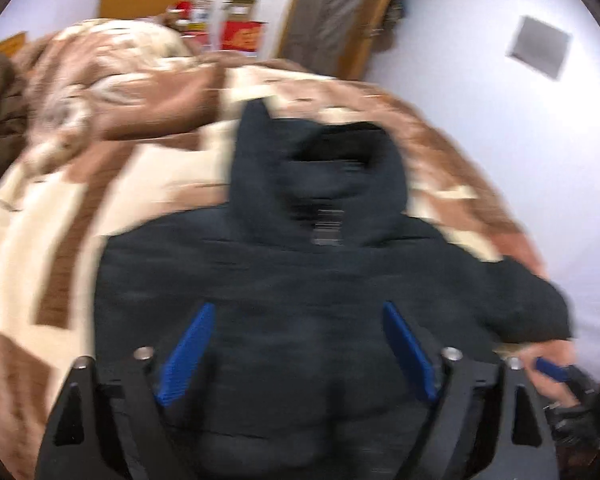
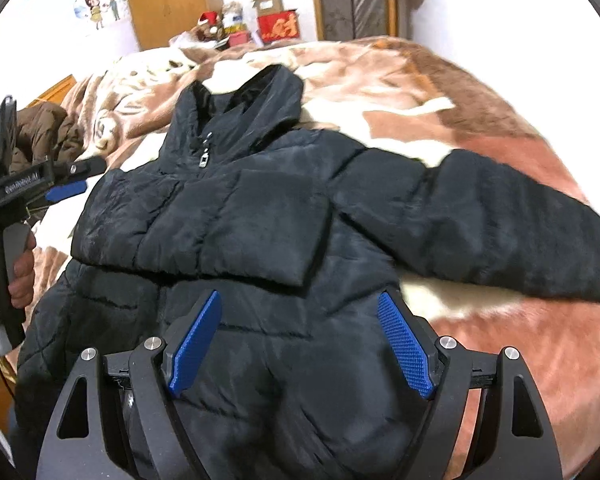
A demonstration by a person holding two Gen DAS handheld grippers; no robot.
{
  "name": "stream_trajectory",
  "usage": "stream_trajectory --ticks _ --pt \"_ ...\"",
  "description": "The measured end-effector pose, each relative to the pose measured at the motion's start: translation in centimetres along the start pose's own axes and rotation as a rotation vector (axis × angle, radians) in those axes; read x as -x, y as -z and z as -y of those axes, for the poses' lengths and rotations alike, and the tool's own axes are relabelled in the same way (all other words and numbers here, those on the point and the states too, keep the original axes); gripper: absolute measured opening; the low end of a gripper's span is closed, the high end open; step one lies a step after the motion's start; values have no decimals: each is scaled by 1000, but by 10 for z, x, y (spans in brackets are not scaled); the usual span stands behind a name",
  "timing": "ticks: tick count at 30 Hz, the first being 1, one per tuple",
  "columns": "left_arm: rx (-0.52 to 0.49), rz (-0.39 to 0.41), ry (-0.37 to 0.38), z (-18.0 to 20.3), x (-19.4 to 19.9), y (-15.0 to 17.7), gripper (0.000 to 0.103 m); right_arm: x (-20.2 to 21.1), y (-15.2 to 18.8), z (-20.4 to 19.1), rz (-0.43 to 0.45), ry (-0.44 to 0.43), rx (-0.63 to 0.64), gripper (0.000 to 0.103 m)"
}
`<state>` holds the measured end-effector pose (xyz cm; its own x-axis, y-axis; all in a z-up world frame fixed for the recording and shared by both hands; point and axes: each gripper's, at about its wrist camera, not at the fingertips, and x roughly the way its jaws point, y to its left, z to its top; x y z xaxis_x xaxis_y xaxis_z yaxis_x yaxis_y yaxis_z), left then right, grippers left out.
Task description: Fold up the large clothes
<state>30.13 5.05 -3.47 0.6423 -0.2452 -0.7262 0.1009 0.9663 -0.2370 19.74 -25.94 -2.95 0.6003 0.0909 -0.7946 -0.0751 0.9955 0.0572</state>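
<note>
Left gripper (image 2: 66,192): we see it at 9 o'clock in the right wrist view, off the jacket's edge; in its own view the blue pads stand wide apart with nothing between them, so released.
Brown garment (image 2: 46,128): heaped at 10 o'clock, behind the left gripper, apart from our item.
Jacket (image 2: 236,216): black quilted puffer, lying front-up on the blanket, collar toward 12 o'clock, hem toward 6 o'clock under both cameras.
Folded sleeve (image 2: 228,236): already laid across the chest, its cuff end near centre.
Zipper pull (image 2: 205,159): small metal tab below the collar, at 11 o'clock.
Handling: we judge it light for its bulk, soft and springy; the padding will likely push folds back open, and the sheeny shell looks slippery, so a shallow pinch may slide off.
Right gripper (image 2: 300,344): jaws spread wide over the lower front, gripping nothing.
Free sleeve (image 2: 500,224): stretched out toward 3 o'clock, not yet folded.
Hold point: we would pinch that sleeve deep at the cuff end, across a quilting seam.
Blanket (image 2: 480,120): brown-and-cream plush covering the bed.
</note>
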Motion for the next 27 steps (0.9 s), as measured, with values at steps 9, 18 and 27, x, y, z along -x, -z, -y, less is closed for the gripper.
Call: stream_trajectory --ticks 9,18,27 --pt "118 -80 -164 -90 -77 -10 58 -105 -51 -4 -83 49 33 50" --pt "81 -111 -189 -84 -108 9 58 -144 -47 5 -116 73 52 50" --pt "70 6 -127 -77 -23 21 57 -70 -32 -1 -40 24 39 50"
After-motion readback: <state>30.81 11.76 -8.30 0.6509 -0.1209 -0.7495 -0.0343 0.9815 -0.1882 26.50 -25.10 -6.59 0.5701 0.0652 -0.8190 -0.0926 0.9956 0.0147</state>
